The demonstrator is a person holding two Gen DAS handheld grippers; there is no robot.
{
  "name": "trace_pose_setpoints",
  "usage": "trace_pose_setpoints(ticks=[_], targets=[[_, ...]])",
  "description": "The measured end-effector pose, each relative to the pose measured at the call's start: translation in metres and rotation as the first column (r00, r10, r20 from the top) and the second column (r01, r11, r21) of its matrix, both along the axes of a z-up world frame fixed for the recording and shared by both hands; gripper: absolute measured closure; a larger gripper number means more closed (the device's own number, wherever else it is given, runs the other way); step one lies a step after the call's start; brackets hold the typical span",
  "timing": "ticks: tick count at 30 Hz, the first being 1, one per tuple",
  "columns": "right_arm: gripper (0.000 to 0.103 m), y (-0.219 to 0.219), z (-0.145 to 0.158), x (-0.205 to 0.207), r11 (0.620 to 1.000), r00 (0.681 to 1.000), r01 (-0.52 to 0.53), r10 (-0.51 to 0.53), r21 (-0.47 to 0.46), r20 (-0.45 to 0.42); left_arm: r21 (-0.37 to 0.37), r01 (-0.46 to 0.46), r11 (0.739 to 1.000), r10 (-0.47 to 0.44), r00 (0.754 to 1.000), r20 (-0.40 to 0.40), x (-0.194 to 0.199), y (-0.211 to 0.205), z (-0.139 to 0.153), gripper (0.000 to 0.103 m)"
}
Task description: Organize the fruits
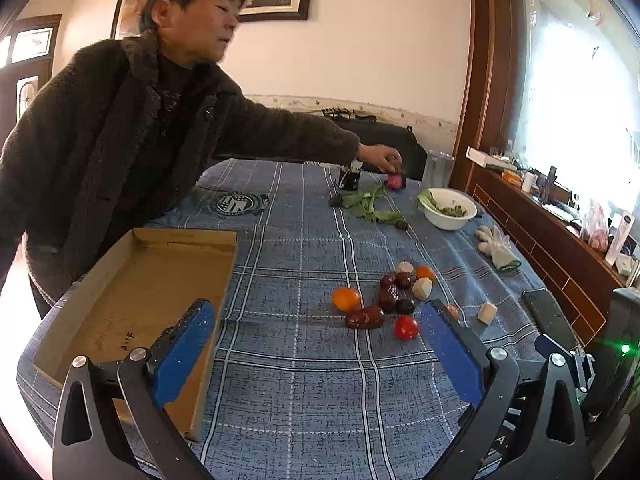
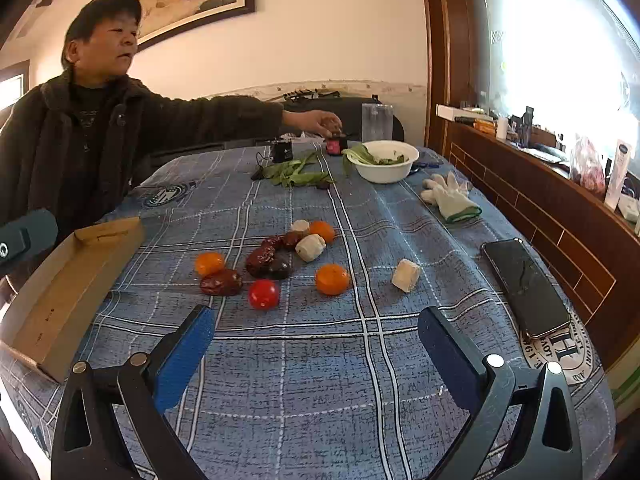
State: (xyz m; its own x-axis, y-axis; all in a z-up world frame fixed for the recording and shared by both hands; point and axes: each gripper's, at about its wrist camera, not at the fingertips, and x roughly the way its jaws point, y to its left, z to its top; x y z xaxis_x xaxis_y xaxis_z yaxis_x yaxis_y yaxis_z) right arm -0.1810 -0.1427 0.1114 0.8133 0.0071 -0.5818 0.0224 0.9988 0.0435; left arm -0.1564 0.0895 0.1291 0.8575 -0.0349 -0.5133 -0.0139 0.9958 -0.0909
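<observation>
Blue-padded left gripper (image 1: 316, 322) and right gripper (image 2: 316, 330): both spread wide, holding nothing. Fruits heaped mid-frame on worktop (image 2: 320, 380), cardboard tray (image 1: 152, 280) at left. Likely trouble: round cherry tomato (image 2: 263, 294) rolling off; soft red dates (image 2: 221, 282) crushed by a hard squeeze.

Both wrist views low over tablecloth (image 1: 304, 380), facing forward; shared: fruit cluster (image 2: 276, 256).

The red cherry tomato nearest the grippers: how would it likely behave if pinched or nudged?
The cherry tomato looks round and glossy, so it would probably roll on the tablecloth if nudged. Its smooth skin may slip between flat fingers, and a hard squeeze could likely burst it.
</observation>
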Motion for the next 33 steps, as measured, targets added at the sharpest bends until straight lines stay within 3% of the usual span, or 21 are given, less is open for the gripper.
trace_pose_setpoints(ticks=[9,17,23,25,27,28,31,33], targets=[[0.000,-0.029,-0.013,0.013,1.000,0.999,0.028,-0.028,0.013,-0.042,0.017,0.002,1.000,-0.001,0.998,-0.059,0.029,-0.007,-0.016,0.000],[0.000,-0.078,-0.014,0.022,0.997,0.995,0.079,-0.079,0.000,-0.062,-0.033,-0.052,0.998,0.048,0.992,-0.120,0.056,0.018,-0.027,0.000],[0.003,-0.093,-0.005,0.043,0.998,0.997,0.026,-0.022,0.059,-0.073,-0.059,0.028,0.998,-0.037,0.985,-0.166,0.078,0.009,-0.038,0.001],[0.006,-0.089,-0.006,0.052,0.996,0.996,-0.020,0.028,0.092,-0.086,-0.057,0.059,0.997,-0.069,0.978,-0.198,0.086,0.001,-0.046,0.006],[0.012,-0.083,-0.011,0.064,0.990,0.991,-0.065,0.079,0.124,-0.111,-0.068,0.110,0.992,-0.123,0.967,-0.225,0.090,-0.007,-0.052,0.025],[0.017,-0.080,-0.014,0.068,0.988,0.988,-0.079,0.096,0.131,-0.124,-0.072,0.140,0.988,-0.153,0.958,-0.242,0.092,-0.013,-0.057,0.029],[0.028,-0.069,-0.023,0.081,0.985,0.978,-0.112,0.132,0.127,-0.163,-0.051,0.183,0.982,-0.190,0.945,-0.265,0.096,-0.025,-0.067,0.032],[0.029,-0.063,-0.027,0.088,0.985,0.973,-0.126,0.145,0.114,-0.177,-0.038,0.177,0.984,-0.180,0.944,-0.278,0.103,-0.027,-0.071,0.032]])
